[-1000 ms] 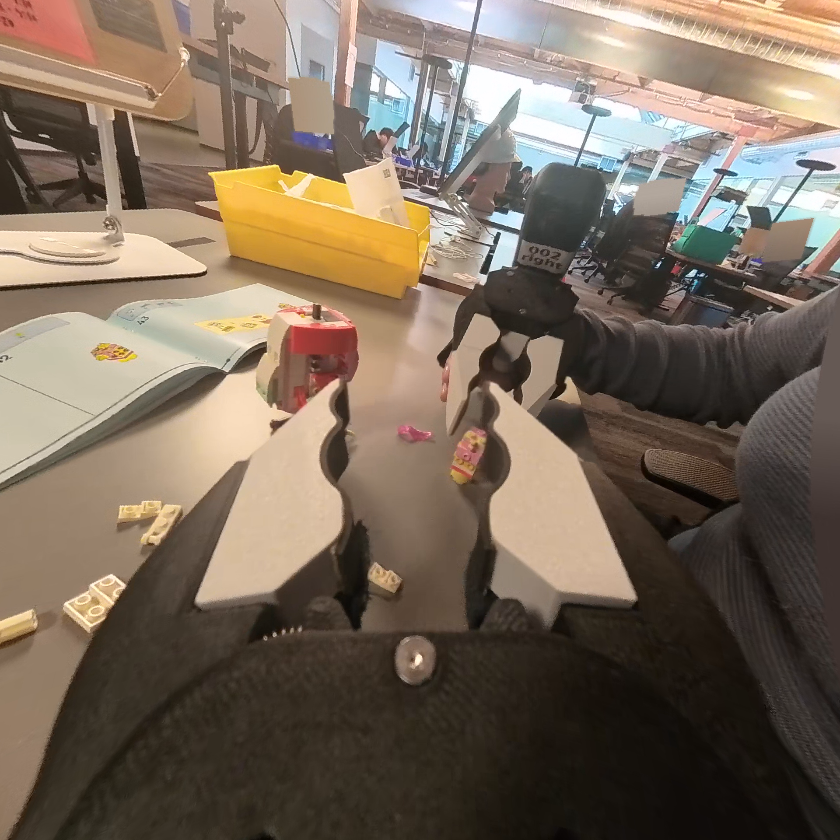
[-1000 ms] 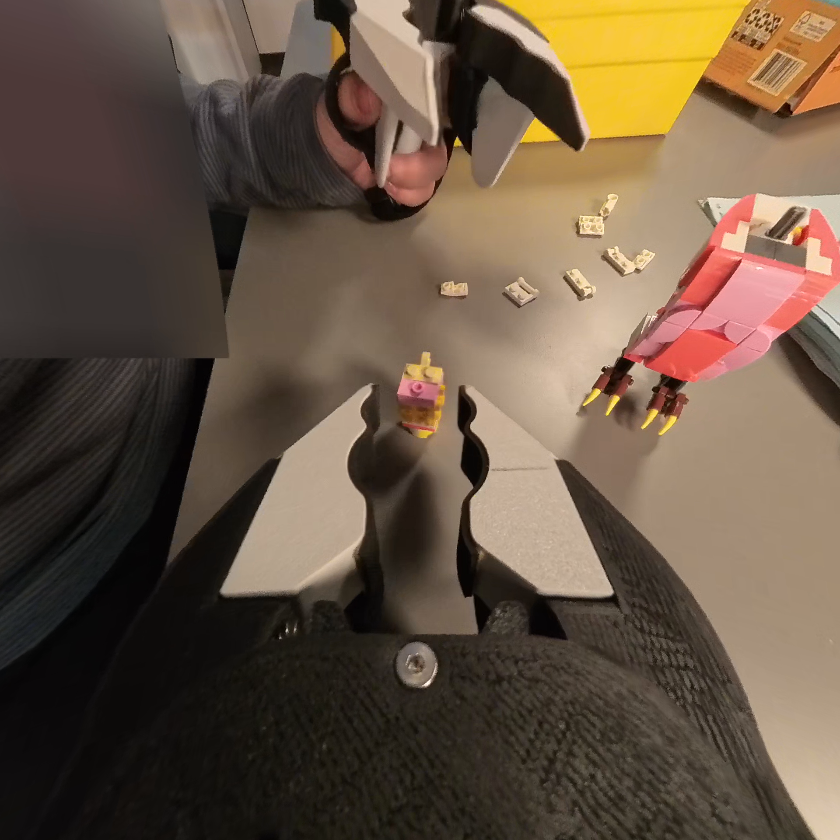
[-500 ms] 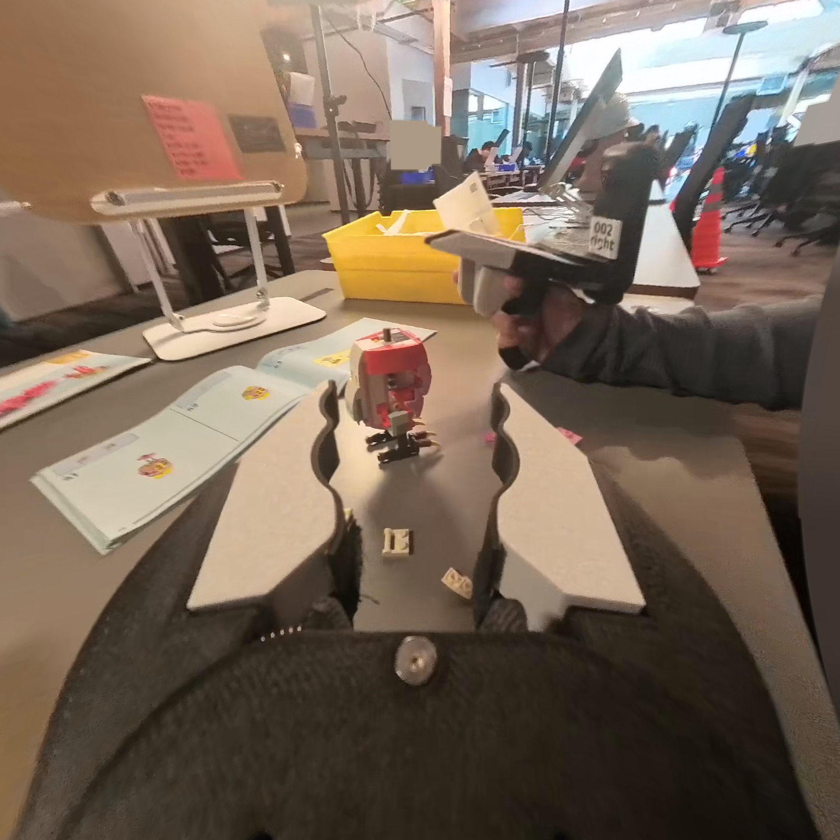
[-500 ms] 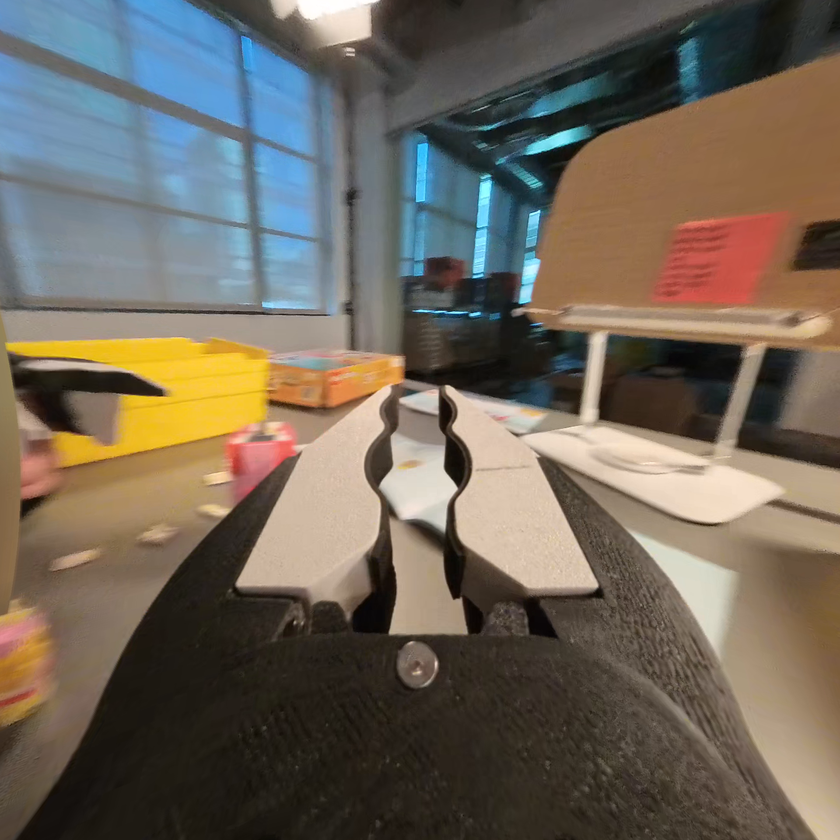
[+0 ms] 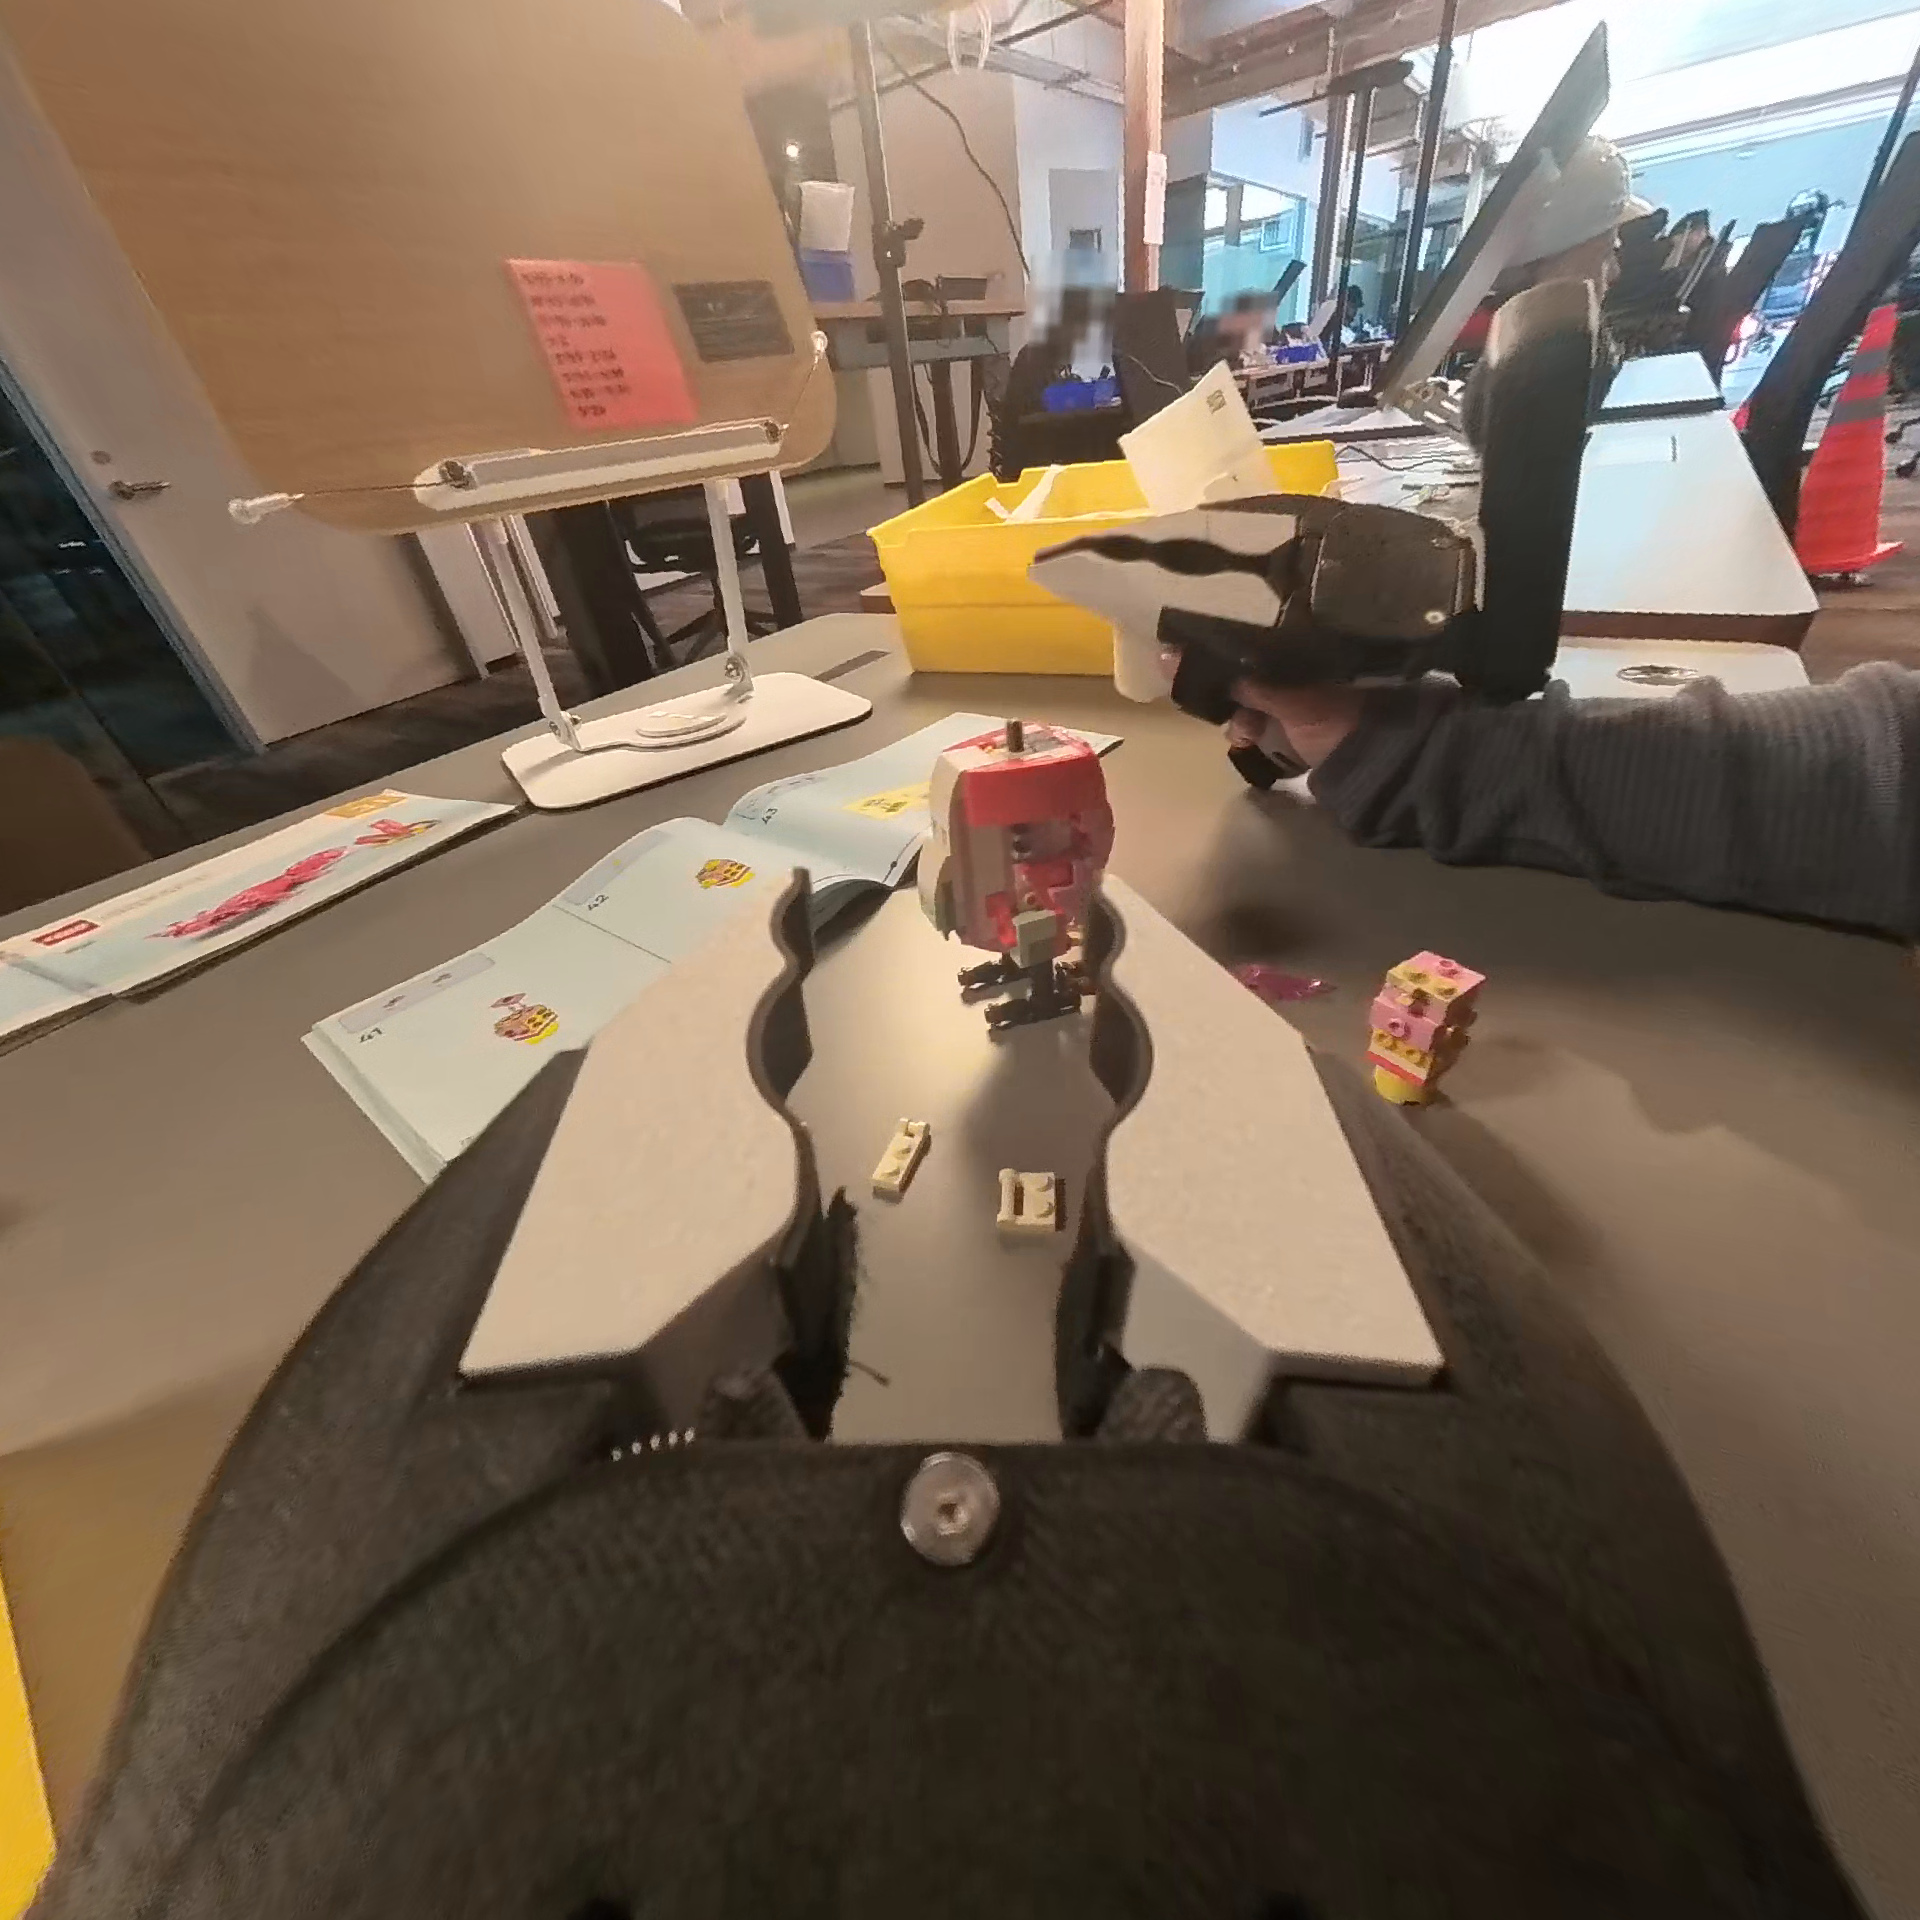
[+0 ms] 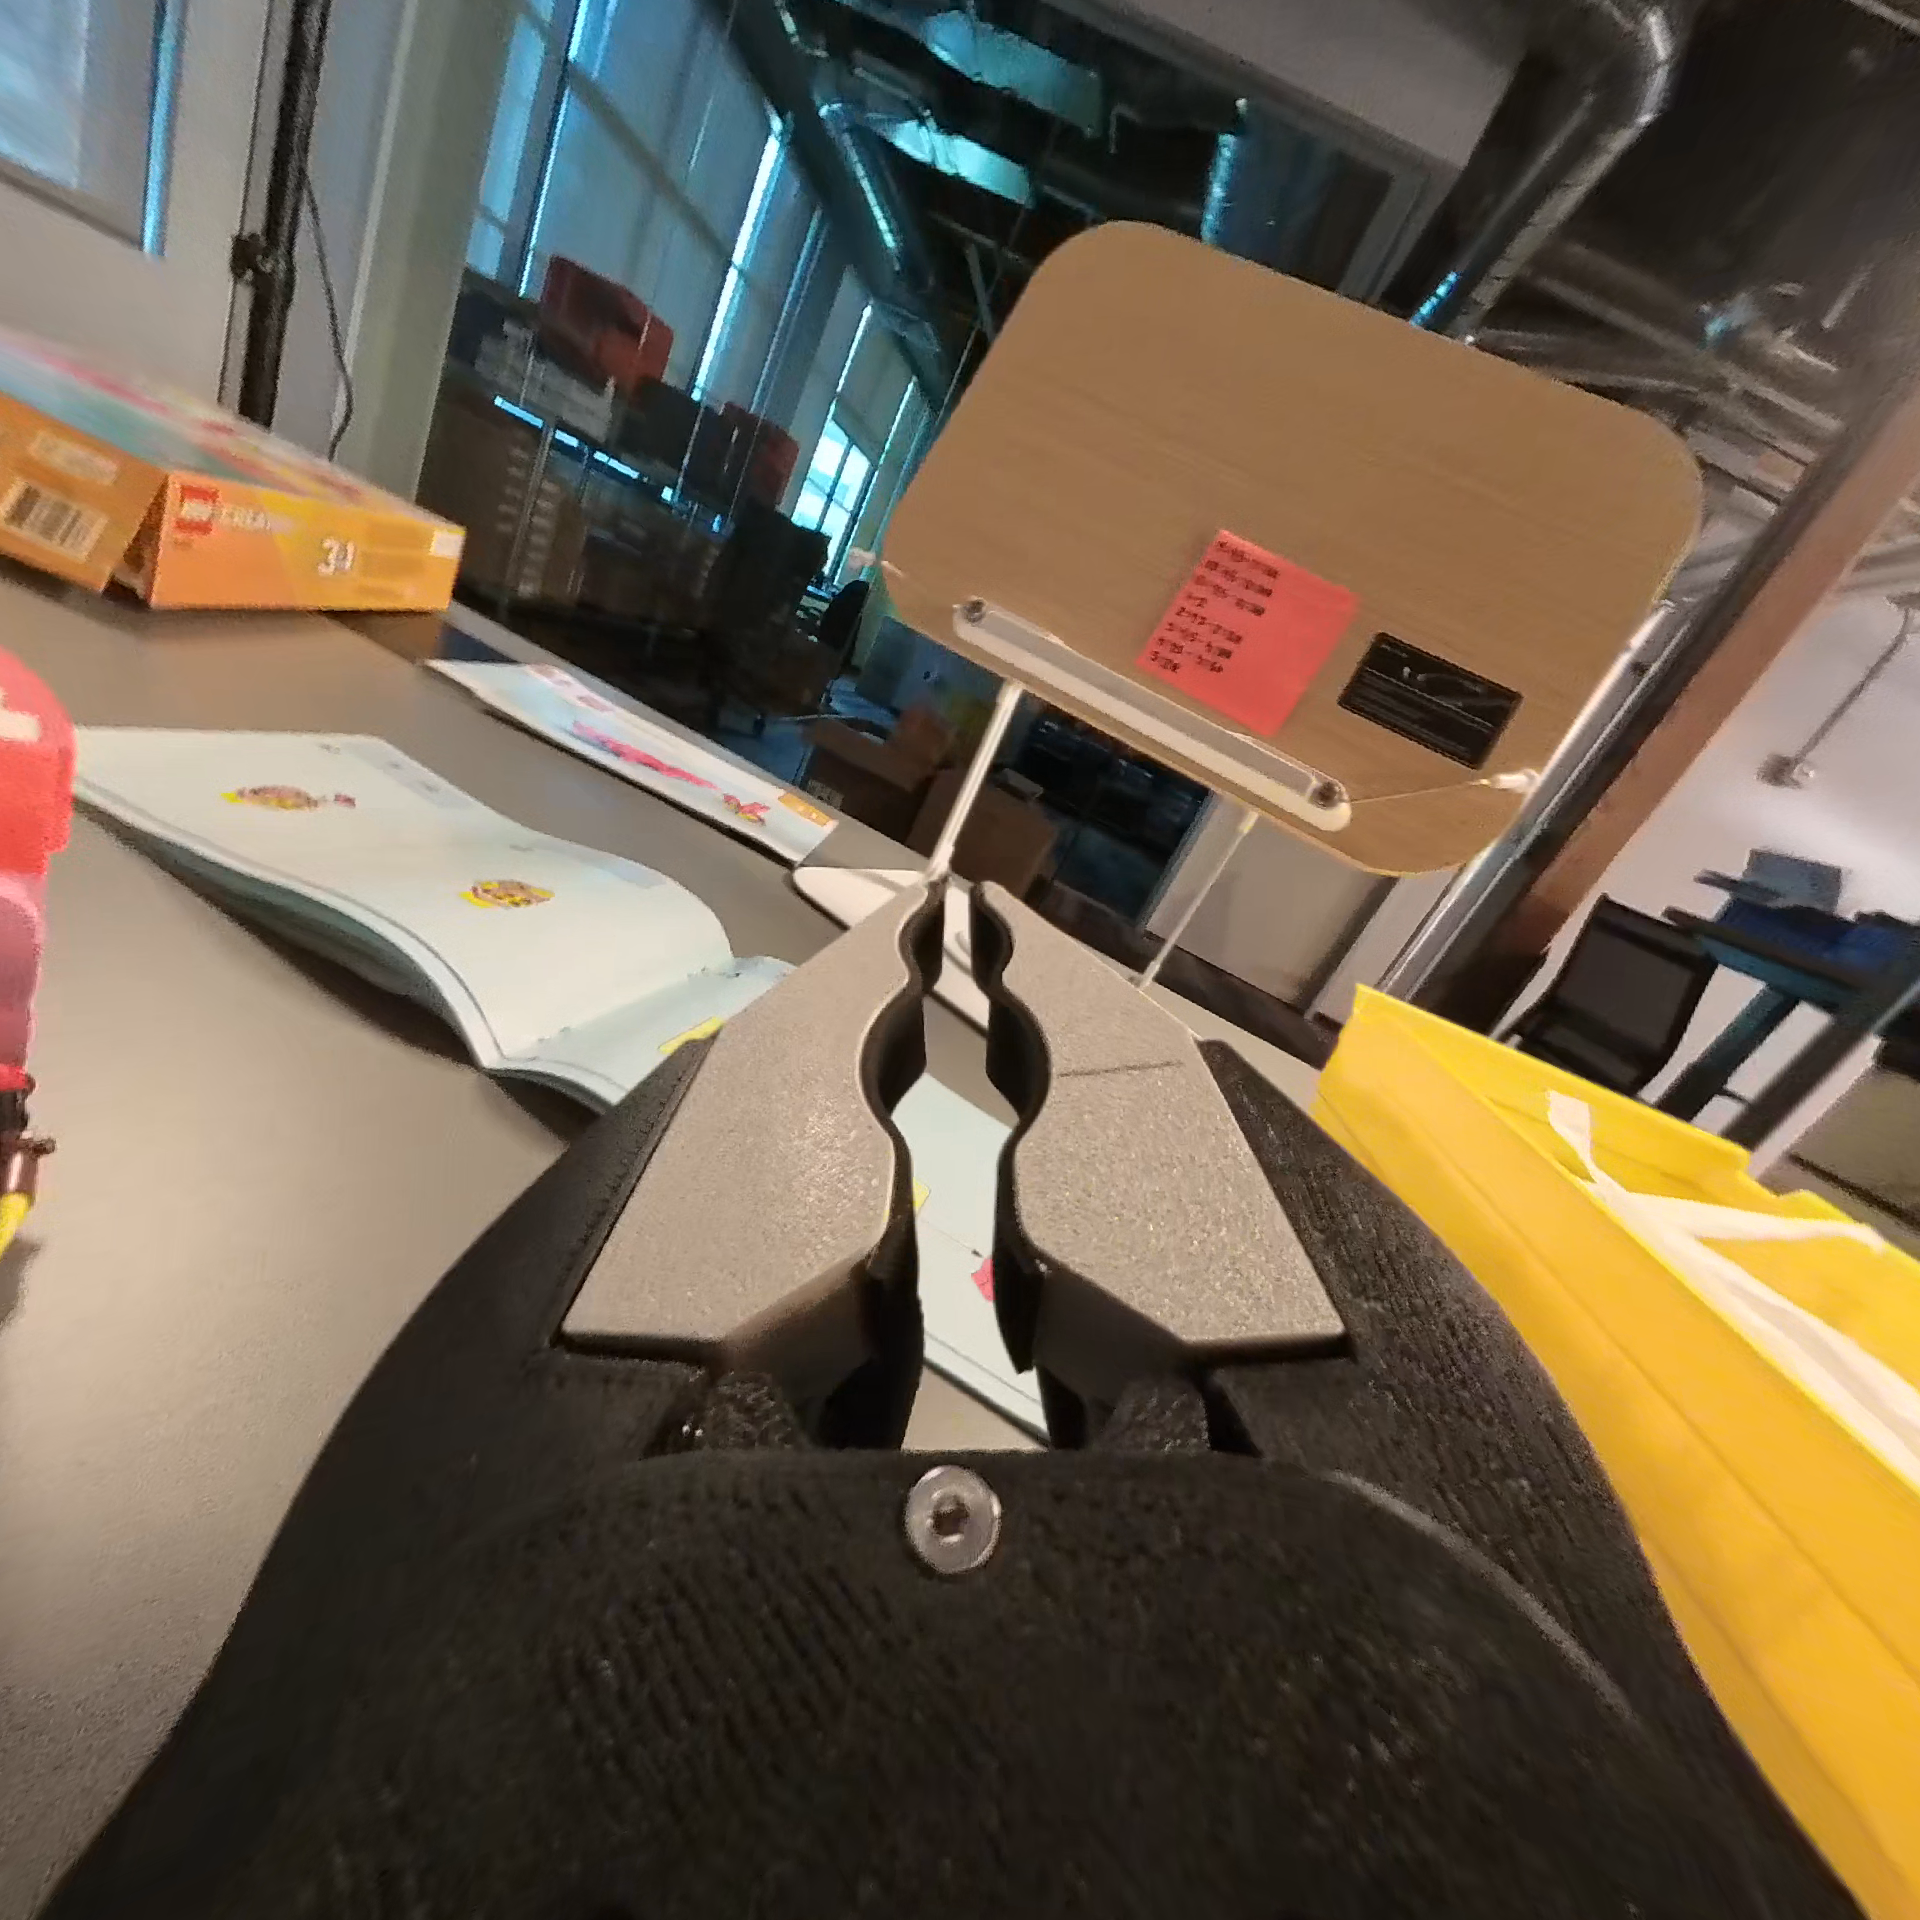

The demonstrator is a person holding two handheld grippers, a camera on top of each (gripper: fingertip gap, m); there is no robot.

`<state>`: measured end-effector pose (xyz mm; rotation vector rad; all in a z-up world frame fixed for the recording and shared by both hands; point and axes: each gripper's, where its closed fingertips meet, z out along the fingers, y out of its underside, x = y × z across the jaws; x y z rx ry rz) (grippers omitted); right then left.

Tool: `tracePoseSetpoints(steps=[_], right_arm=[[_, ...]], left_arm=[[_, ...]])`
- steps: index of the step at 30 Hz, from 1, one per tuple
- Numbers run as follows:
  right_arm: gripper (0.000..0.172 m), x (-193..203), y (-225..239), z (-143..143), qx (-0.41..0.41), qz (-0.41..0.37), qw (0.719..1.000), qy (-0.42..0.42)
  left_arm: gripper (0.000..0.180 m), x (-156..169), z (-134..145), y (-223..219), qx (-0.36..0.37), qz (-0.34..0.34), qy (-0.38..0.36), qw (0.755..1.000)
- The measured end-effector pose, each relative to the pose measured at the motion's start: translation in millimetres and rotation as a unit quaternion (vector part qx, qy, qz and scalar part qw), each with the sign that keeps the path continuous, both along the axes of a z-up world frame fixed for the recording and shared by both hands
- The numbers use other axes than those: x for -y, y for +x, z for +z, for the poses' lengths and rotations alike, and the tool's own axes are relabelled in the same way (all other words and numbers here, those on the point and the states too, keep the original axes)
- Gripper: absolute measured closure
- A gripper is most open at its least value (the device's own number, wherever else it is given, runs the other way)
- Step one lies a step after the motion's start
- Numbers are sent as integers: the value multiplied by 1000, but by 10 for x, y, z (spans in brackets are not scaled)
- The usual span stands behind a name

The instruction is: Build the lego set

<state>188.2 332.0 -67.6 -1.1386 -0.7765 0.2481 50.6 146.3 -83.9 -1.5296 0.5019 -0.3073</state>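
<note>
My left gripper [image 5: 956, 914] is open, low over the grey table [image 5: 1558, 1195]. A red, pink and tan brick bird model [image 5: 1013, 862] stands at its fingertips, close to the right one, and neither pad presses on it. Two small tan bricks [image 5: 899, 1153] lie on the table between the fingers. A small pink and yellow brick stack [image 5: 1418, 1023] stands free to the right. My right gripper [image 6: 951, 899] is shut with nothing between its fingers. It also shows in the left wrist view [image 5: 1044, 569], held above the table behind the bird model.
An open instruction booklet [image 5: 582, 966] lies at the left, with a second booklet [image 5: 239, 904] beyond it. A wooden book stand [image 6: 1299, 540], a yellow bin [image 6: 1662, 1299] and an orange box [image 6: 229, 530] stand at the back. A pink translucent piece [image 5: 1283, 979] lies near the stack. My right fingertips sit around 25 centimetres from my left ones.
My right gripper lifted away from the pink and yellow stack, swung up and shut on nothing; the stack stayed on the table. My left gripper turned toward the bird model and narrowed a little.
</note>
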Motion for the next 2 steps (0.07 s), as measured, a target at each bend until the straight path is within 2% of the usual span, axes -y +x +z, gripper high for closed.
tracePoseSetpoints(steps=[2], right_arm=[[170, 19, -52, -40, 25, 0, 1000, 9]], left_arm=[[132, -3, -8, 6, 0, -2, -3, 1000]])
